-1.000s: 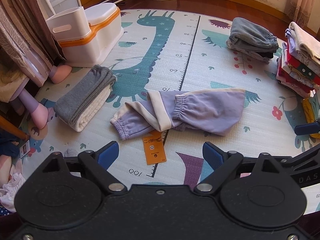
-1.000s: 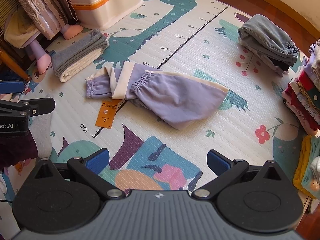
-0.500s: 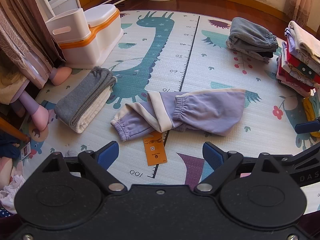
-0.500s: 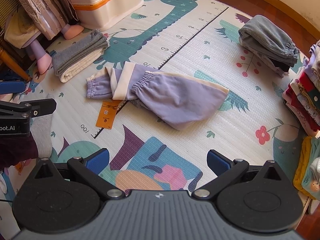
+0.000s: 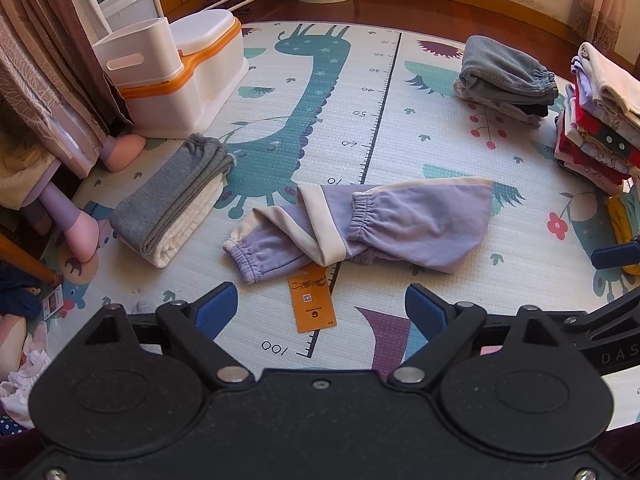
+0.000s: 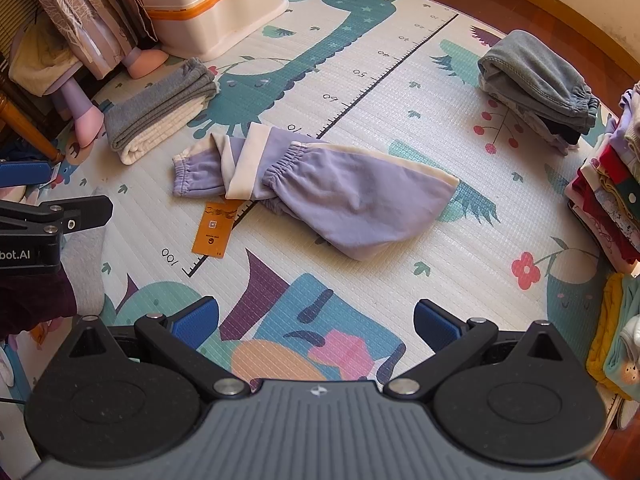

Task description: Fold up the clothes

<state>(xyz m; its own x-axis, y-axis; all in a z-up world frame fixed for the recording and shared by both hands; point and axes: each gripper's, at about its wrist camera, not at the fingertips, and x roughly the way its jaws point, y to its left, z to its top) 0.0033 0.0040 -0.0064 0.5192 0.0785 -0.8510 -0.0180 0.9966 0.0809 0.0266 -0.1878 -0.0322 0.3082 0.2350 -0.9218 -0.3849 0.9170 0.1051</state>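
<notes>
Lilac sweatpants [image 5: 400, 224] lay half-folded on the play mat [image 5: 420, 132], orange tag [image 5: 314, 304] beside. Left tongs [image 5: 320, 312] and right tongs [image 6: 316, 324] hovered released, grasping nothing.

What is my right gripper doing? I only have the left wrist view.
Observer: Your right gripper is open, with nothing between its fingers.
Operator: What is below it?
Observer: Only mat. The pants lie beyond the fingertips, untouched.
Operator: Anything off to its right?
Observer: A yellow and teal pile runs down alongside its right finger, at the mat's edge.
</notes>
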